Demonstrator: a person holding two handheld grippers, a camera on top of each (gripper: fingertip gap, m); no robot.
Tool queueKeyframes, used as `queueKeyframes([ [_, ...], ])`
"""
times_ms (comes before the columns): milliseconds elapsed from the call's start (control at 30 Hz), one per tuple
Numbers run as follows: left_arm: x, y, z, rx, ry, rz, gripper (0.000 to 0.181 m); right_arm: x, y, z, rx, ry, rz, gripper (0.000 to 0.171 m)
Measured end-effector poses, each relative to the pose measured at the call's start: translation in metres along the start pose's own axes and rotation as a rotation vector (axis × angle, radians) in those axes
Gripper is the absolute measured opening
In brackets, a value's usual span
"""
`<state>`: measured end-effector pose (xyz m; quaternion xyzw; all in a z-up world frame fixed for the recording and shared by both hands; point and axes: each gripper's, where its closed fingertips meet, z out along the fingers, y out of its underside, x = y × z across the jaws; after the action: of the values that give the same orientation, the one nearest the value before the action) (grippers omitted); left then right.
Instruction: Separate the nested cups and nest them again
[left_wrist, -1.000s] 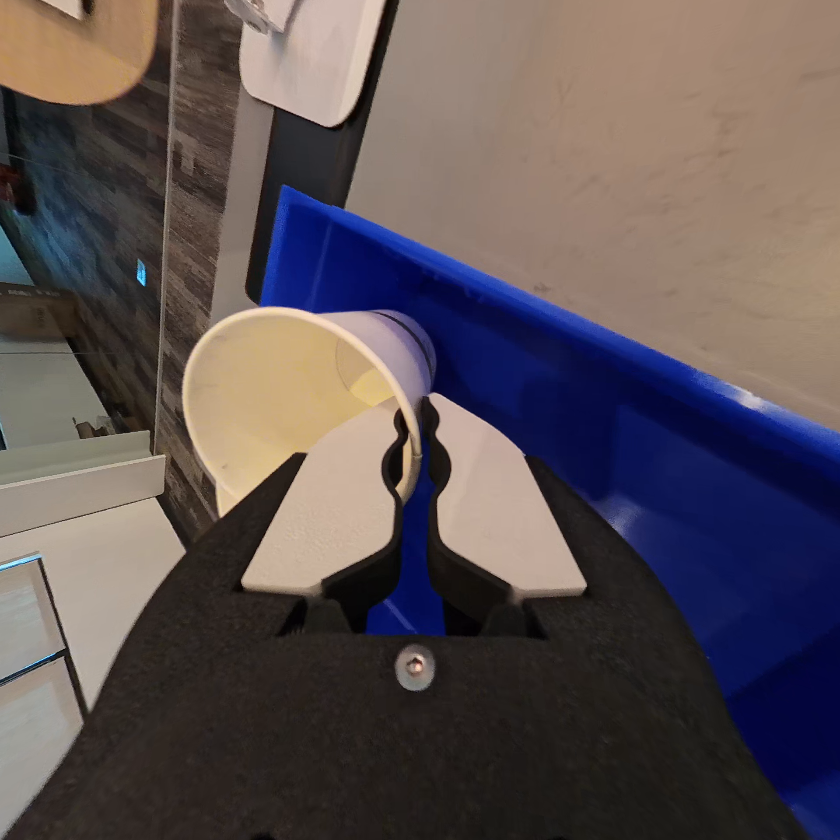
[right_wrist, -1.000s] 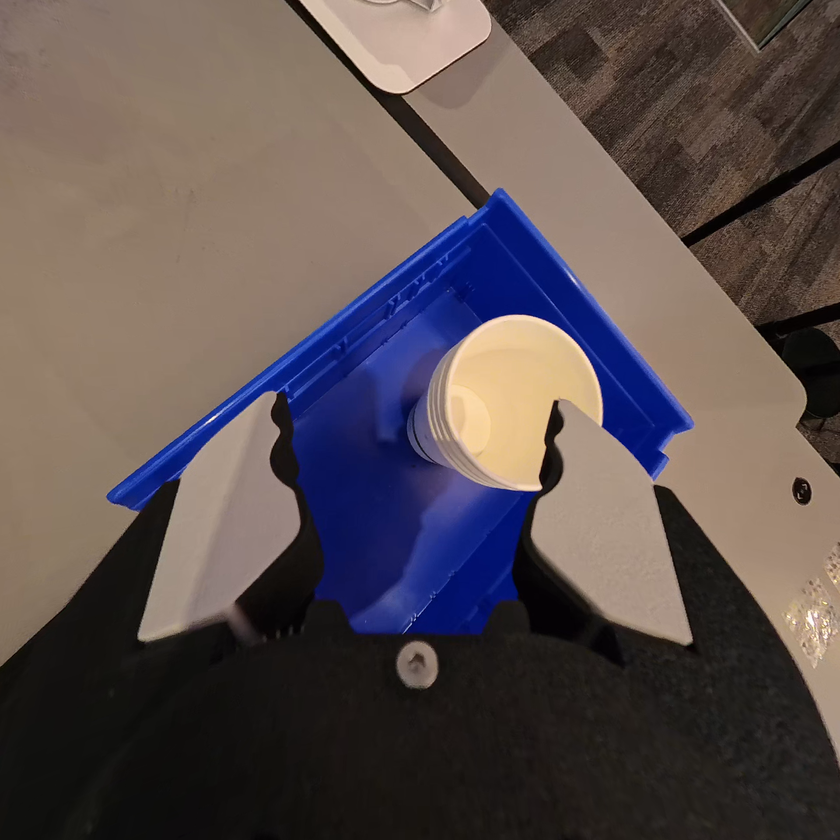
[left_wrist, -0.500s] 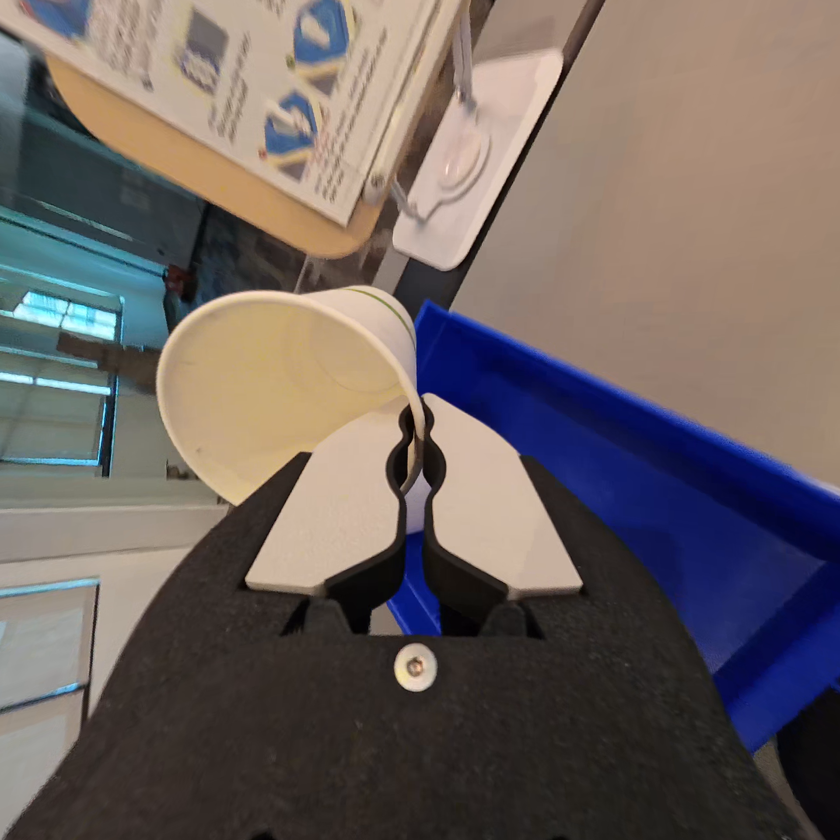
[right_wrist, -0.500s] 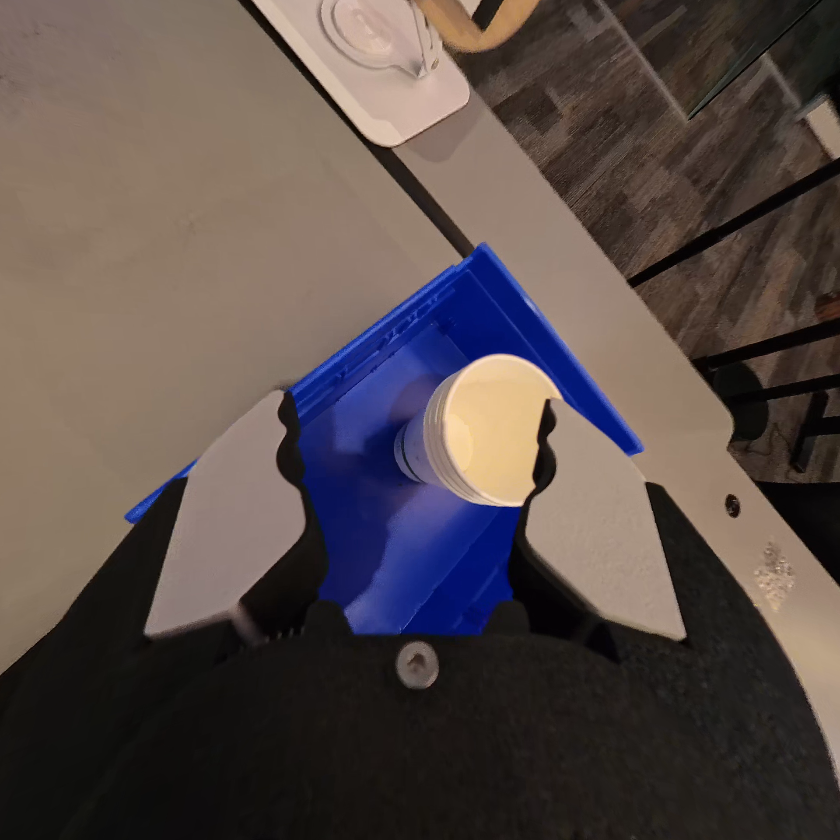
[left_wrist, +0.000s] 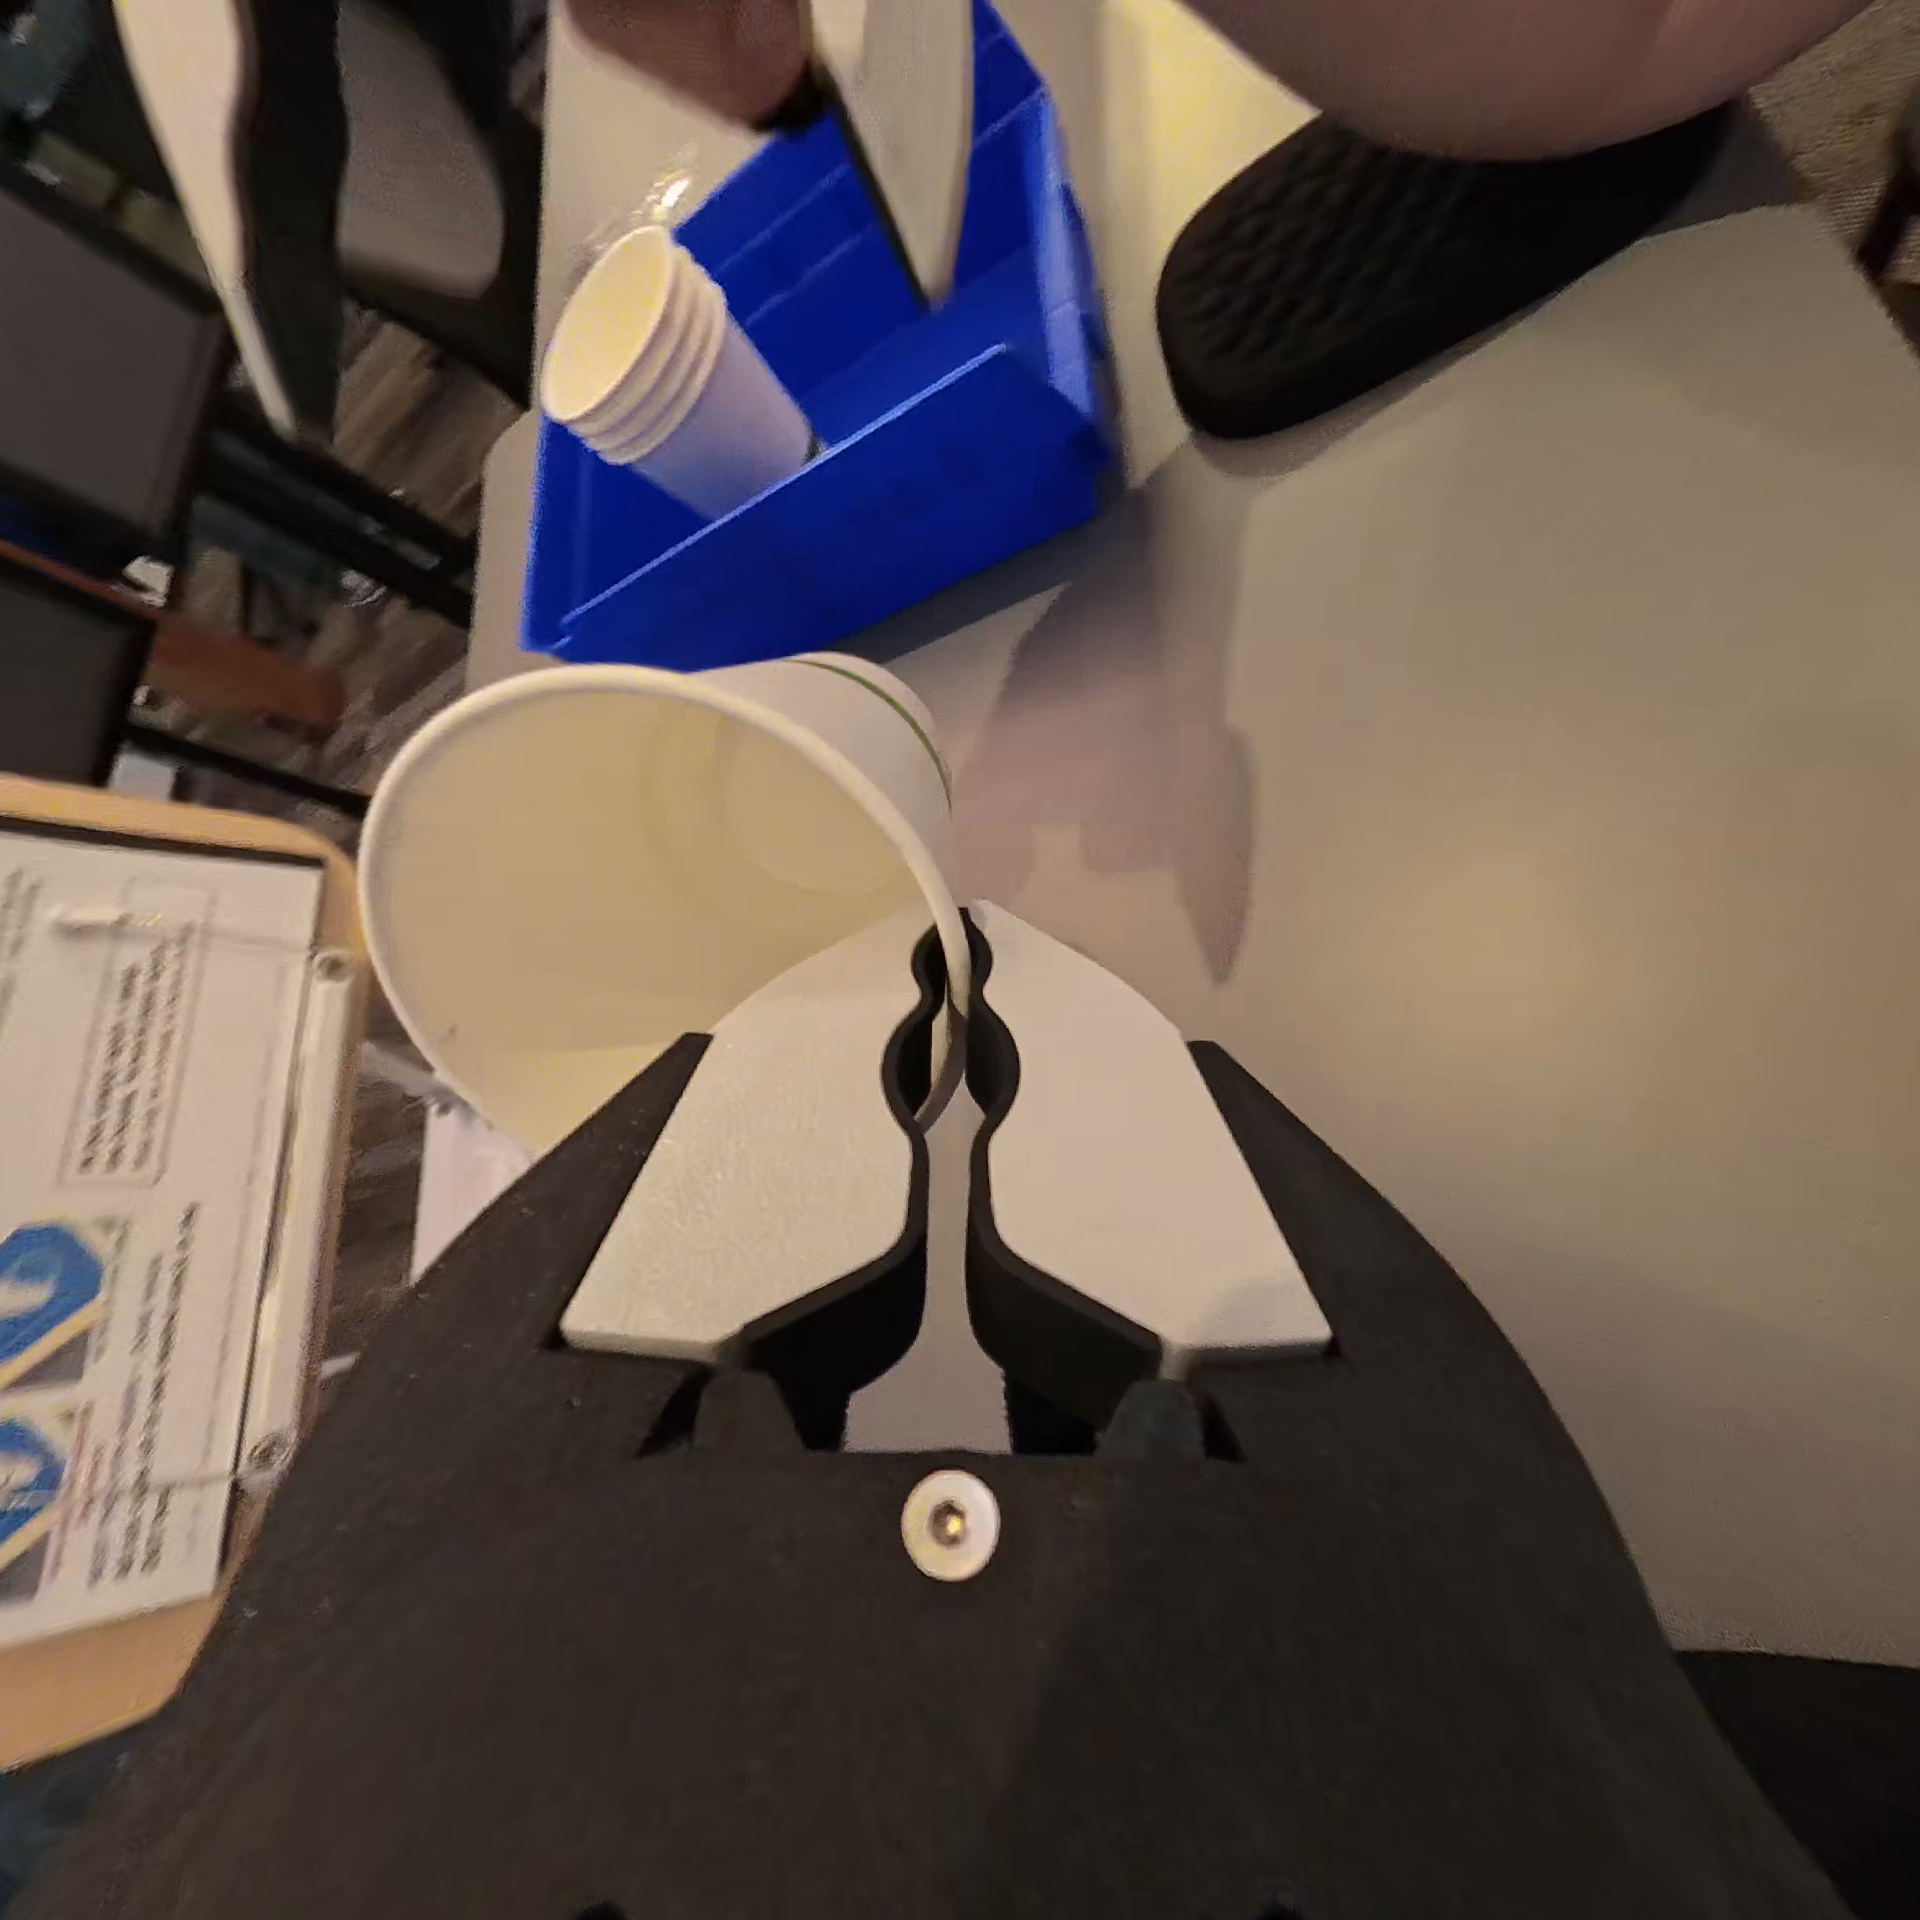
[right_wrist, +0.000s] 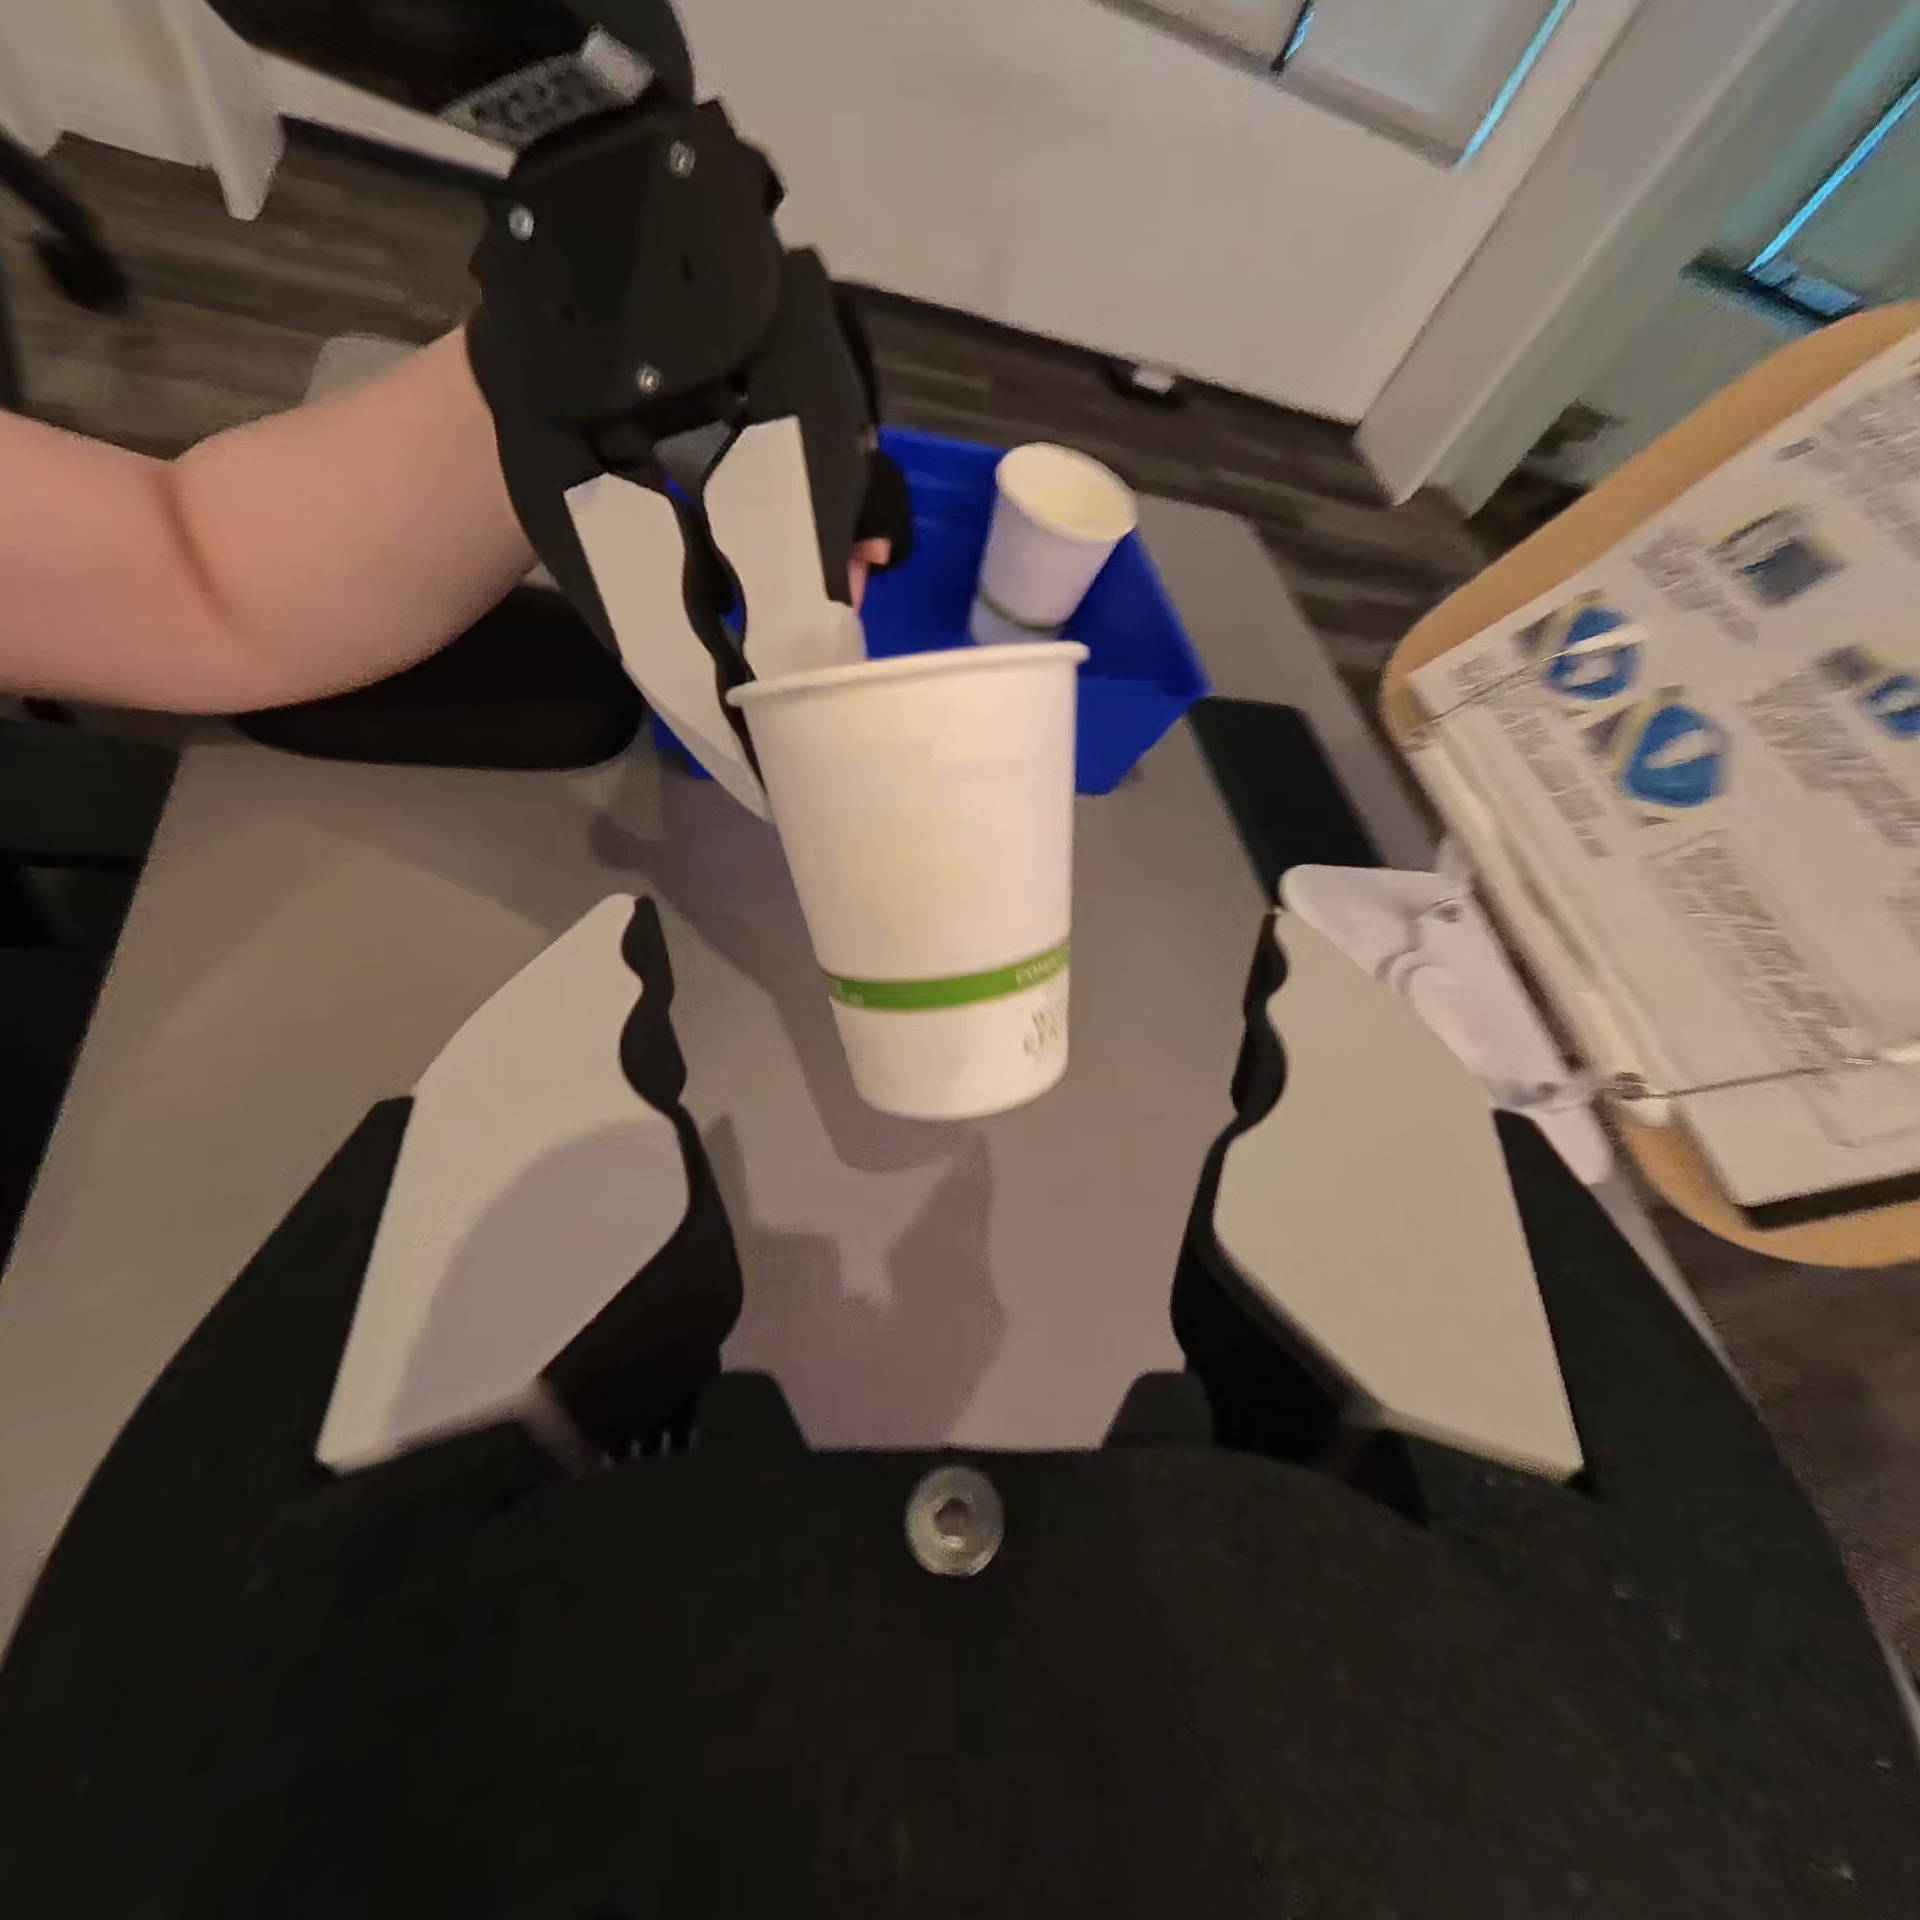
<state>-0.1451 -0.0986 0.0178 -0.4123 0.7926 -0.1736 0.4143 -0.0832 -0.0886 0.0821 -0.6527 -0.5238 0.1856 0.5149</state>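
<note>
My left gripper (left_wrist: 951, 966) is shut on the rim of a single white paper cup (left_wrist: 665, 883) with a green band and holds it in the air above the grey table (left_wrist: 1507, 831). In the right wrist view the cup (right_wrist: 925, 852) hangs upright from the left gripper (right_wrist: 727, 665). My right gripper (right_wrist: 956, 920) is open and empty, its fingers (right_wrist: 520, 1143) spread either side of the cup's lower part and apart from it. A stack of nested cups (left_wrist: 665, 353) leans in the blue bin (left_wrist: 831, 551) behind; it also shows in the right wrist view (right_wrist: 1049, 540).
A printed sheet in a wooden-edged stand (right_wrist: 1683, 790) is at the right, with a white base plate (right_wrist: 1434, 966) beside it. A black padded armrest (left_wrist: 1403, 291) lies past the bin. A person's forearm (right_wrist: 260, 561) reaches in from the left.
My left gripper has carried the single cup out of the blue bin to above the table. My right gripper has drawn back from the stack and now faces the held cup.
</note>
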Motion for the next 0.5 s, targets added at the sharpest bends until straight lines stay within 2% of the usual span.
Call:
queueKeyframes([
  [200,0.015,-0.003,0.020,-0.038,0.064,0.038,0.000,-0.023,0.024,0.045,-0.115,-0.144,0.020,0.105],
  [500,0.021,0.000,0.025,-0.059,0.090,0.041,0.000,-0.036,0.043,0.063,-0.193,-0.228,0.032,0.100],
])
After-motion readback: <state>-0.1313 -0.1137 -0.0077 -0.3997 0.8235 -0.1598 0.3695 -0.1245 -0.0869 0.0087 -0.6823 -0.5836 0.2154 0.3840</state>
